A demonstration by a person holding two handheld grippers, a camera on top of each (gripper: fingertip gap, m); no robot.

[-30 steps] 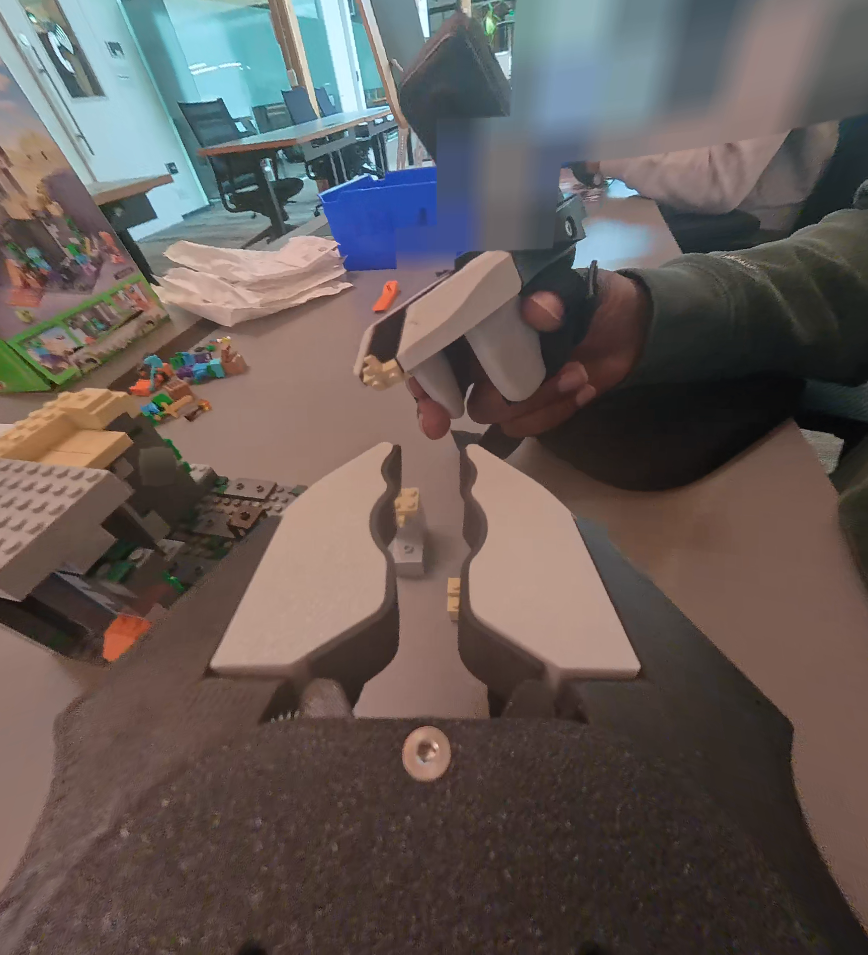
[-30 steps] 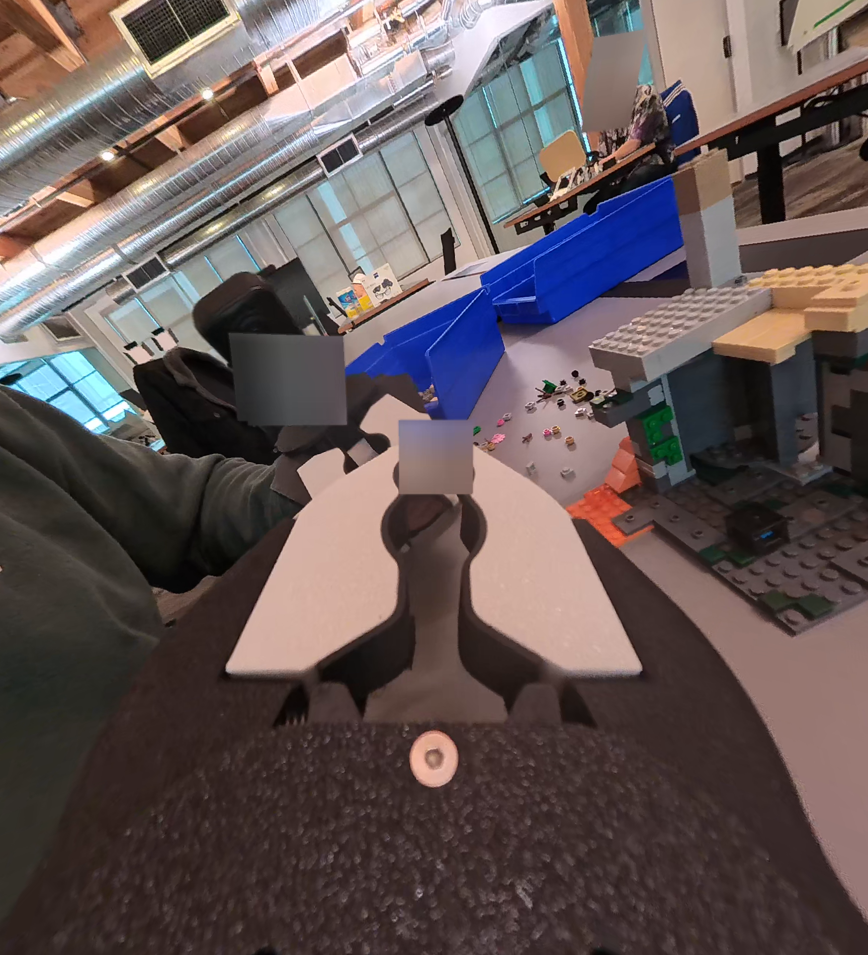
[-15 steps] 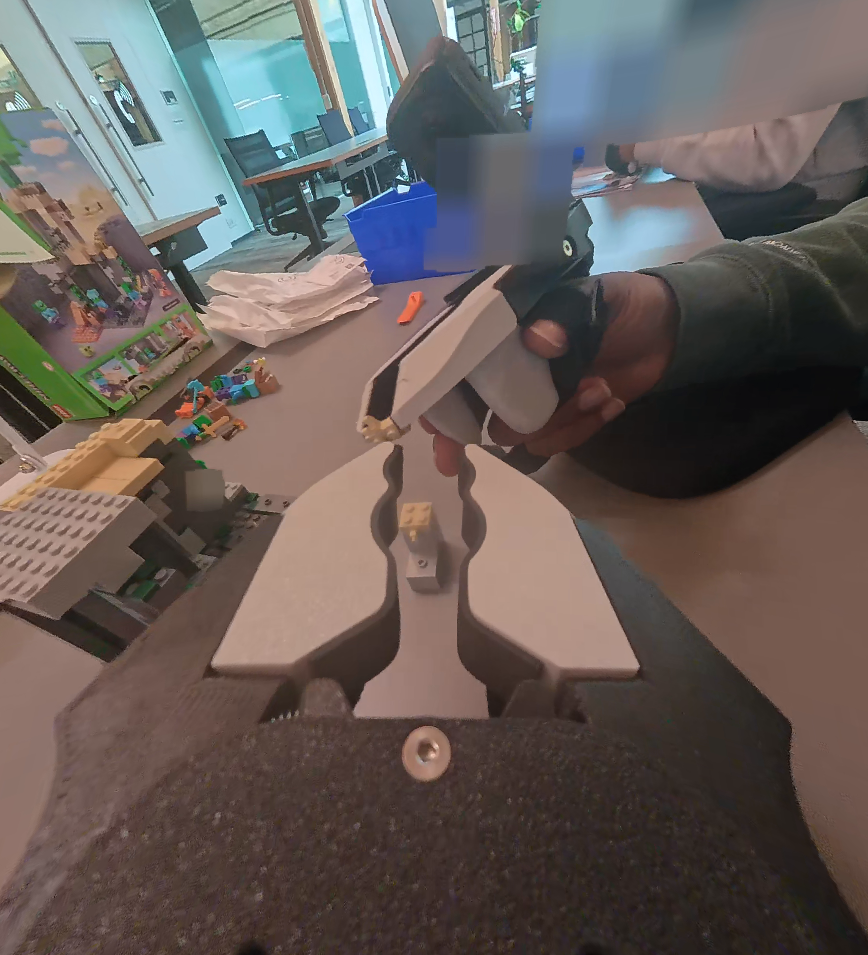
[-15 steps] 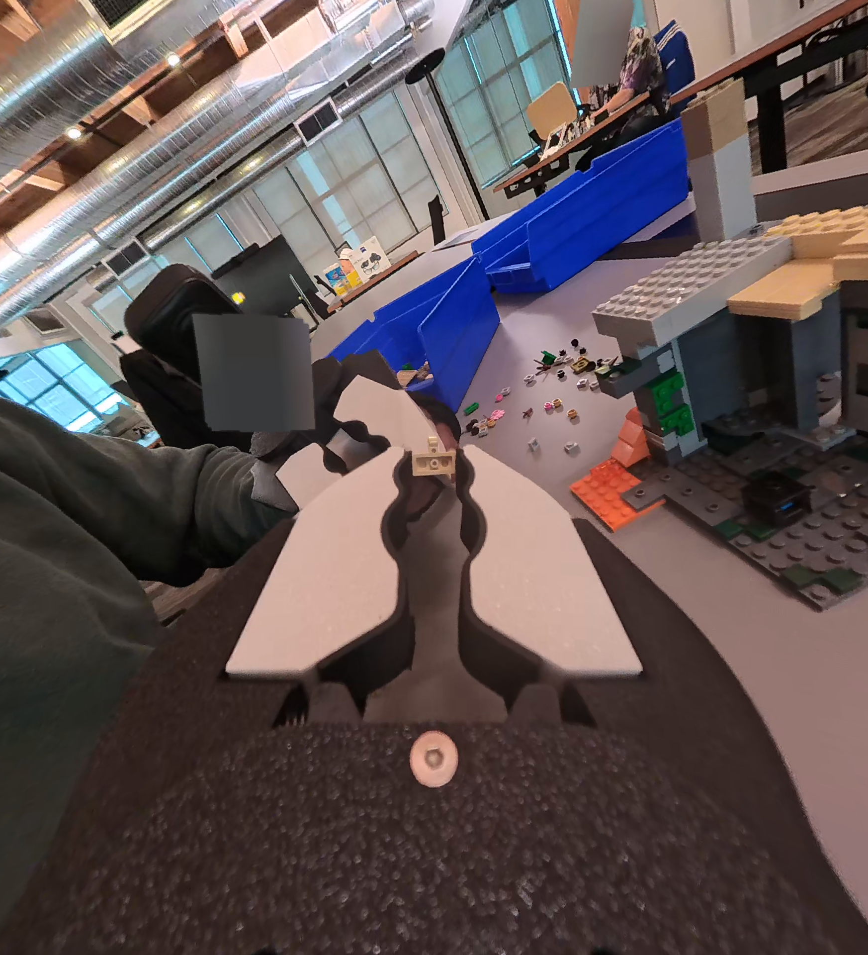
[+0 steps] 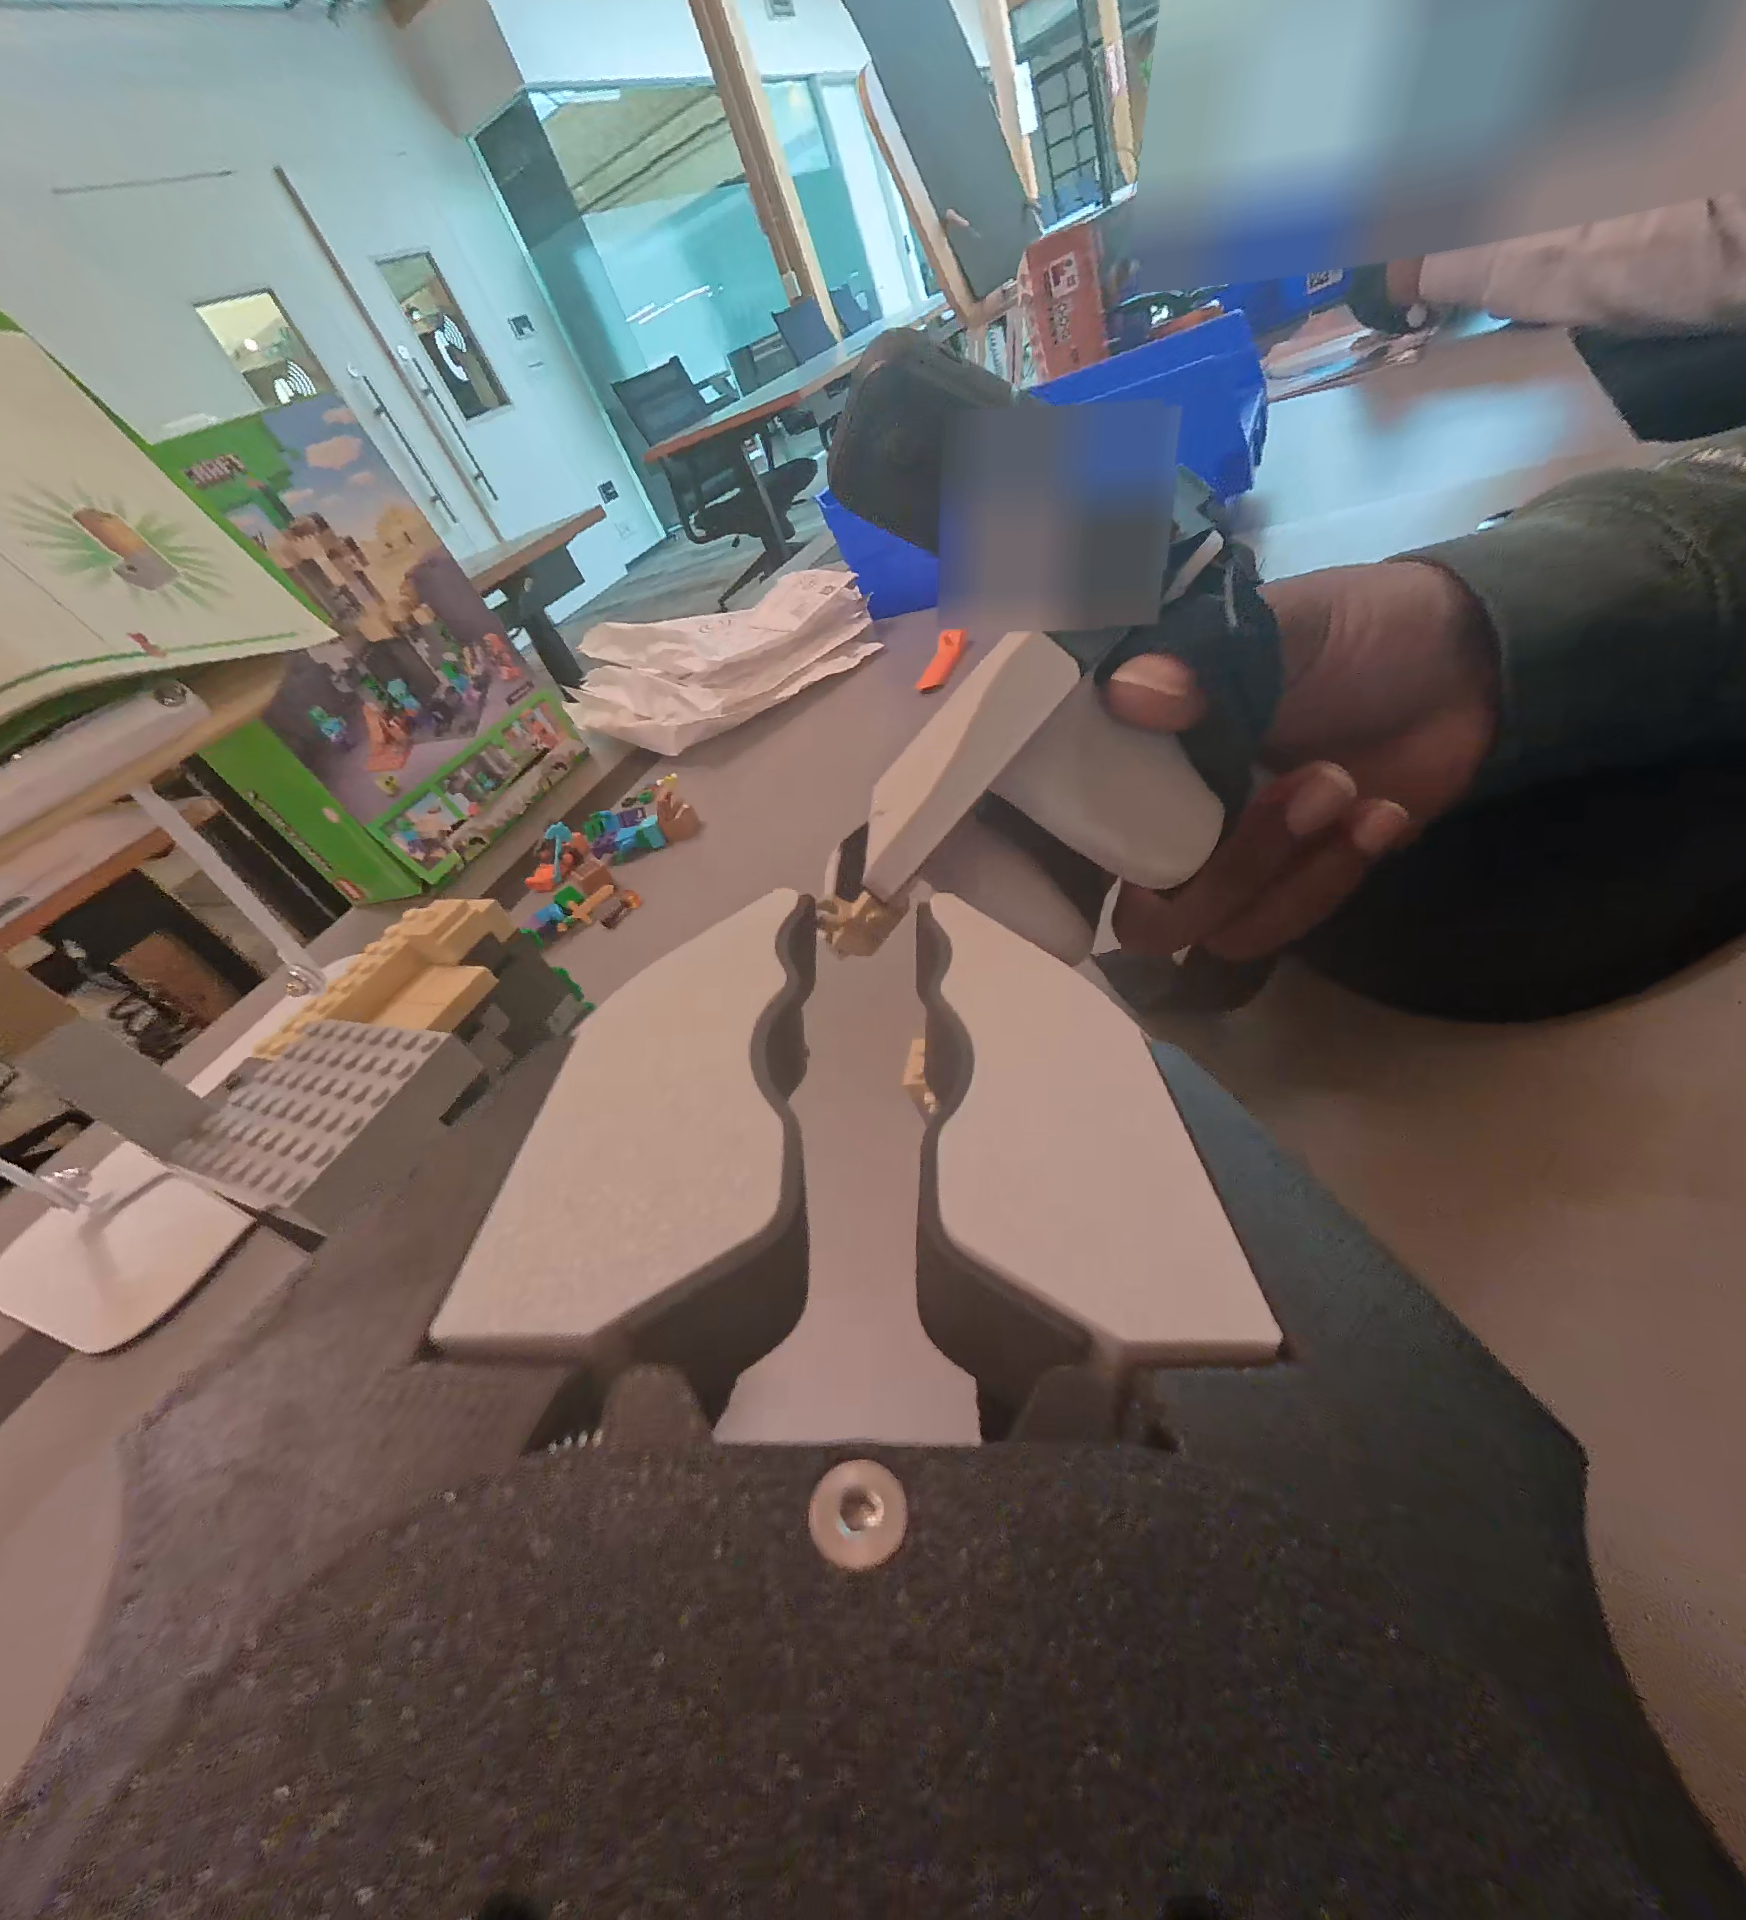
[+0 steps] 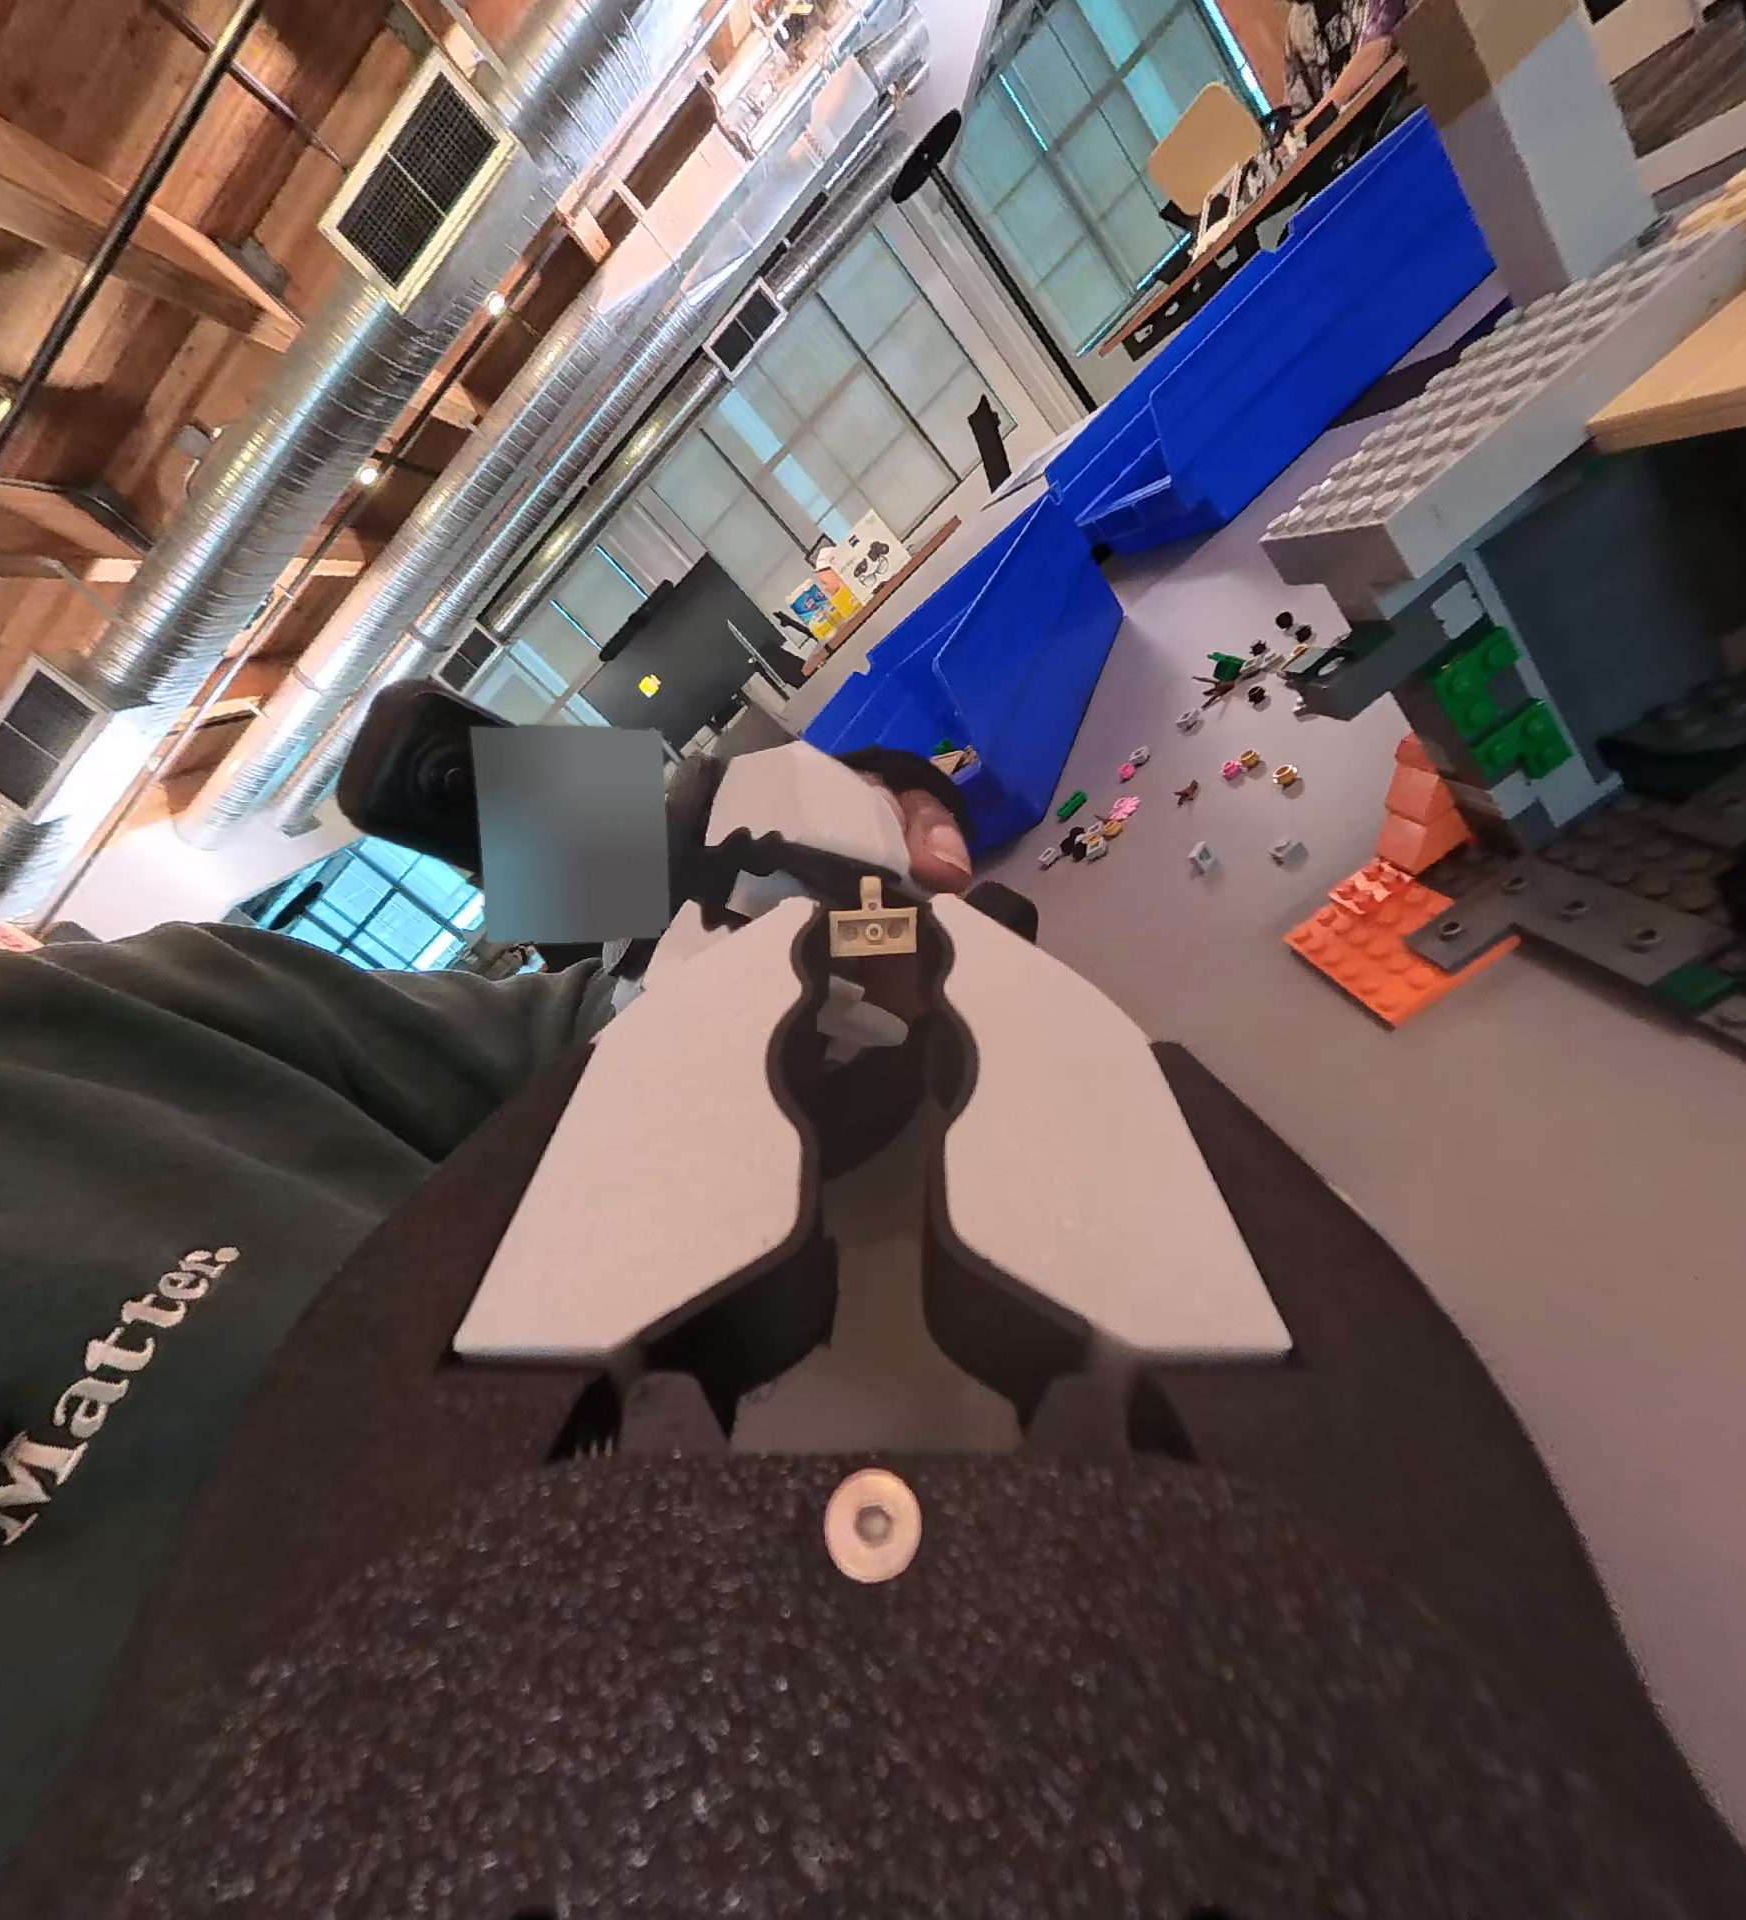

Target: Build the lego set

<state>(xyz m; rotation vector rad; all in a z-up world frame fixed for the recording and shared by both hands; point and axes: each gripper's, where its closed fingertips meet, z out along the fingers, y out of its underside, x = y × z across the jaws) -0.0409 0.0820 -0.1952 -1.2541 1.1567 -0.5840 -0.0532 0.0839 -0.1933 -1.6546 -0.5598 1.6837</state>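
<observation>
Two grippers meeting, right fingers (image 6: pixel 962 925) clamping tan plate (image 6: pixel 874 928), left fingers (image 5: pixel 952 925) narrowly parted, empty

Open-plan office: desks (image 5: pixel 744 416), office chairs (image 5: pixel 734 483), exposed ceiling ducts (image 6: pixel 349 436).

Bright, even daylight from large windows (image 6: pixel 848 416); soft shadows; strong wide-angle bending at edges; slight motion blur throughout.

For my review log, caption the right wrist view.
Right gripper clamps a small tan toy-brick plate at its fingertips, near a grey-and-tan brick building.
</observation>
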